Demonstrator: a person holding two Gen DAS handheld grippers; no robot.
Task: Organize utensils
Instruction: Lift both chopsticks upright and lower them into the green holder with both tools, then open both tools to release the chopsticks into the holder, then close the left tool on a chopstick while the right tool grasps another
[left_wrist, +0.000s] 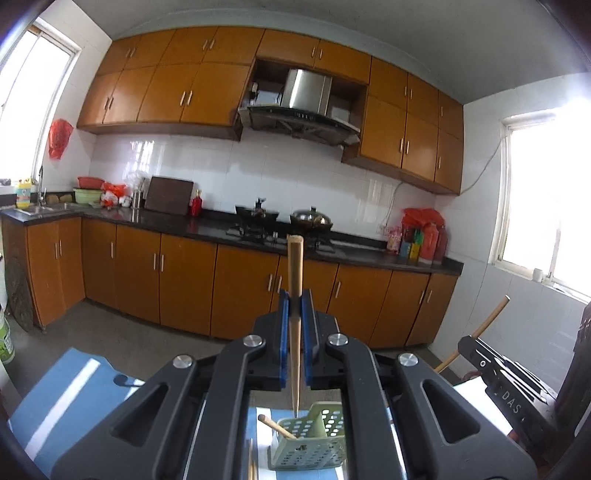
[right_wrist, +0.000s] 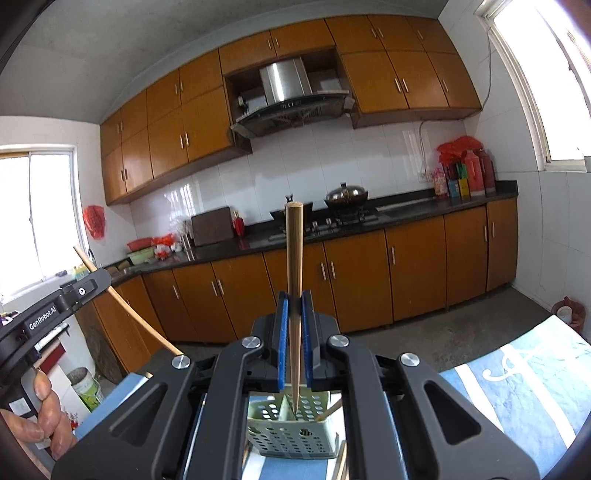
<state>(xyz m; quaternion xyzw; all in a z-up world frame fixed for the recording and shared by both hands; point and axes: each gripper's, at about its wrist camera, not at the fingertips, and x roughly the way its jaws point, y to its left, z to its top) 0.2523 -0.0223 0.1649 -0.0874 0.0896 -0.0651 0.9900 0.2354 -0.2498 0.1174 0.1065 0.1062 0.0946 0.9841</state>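
Both grippers clamp upright chopsticks, left gripper (left_wrist: 294, 306) and right gripper (right_wrist: 294, 306), each chopstick (left_wrist: 294, 325) tip poised directly over the green basket (left_wrist: 314, 448) at bottom centre, long axis vertical.

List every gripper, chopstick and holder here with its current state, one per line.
Left gripper: shut on a chopstick.
Left chopstick: upright, tip over the holder.
Right gripper: shut on a chopstick.
Right chopstick: upright, tip at the holder's mouth.
Green holder: standing on the blue cloth, one chopstick already leaning inside.
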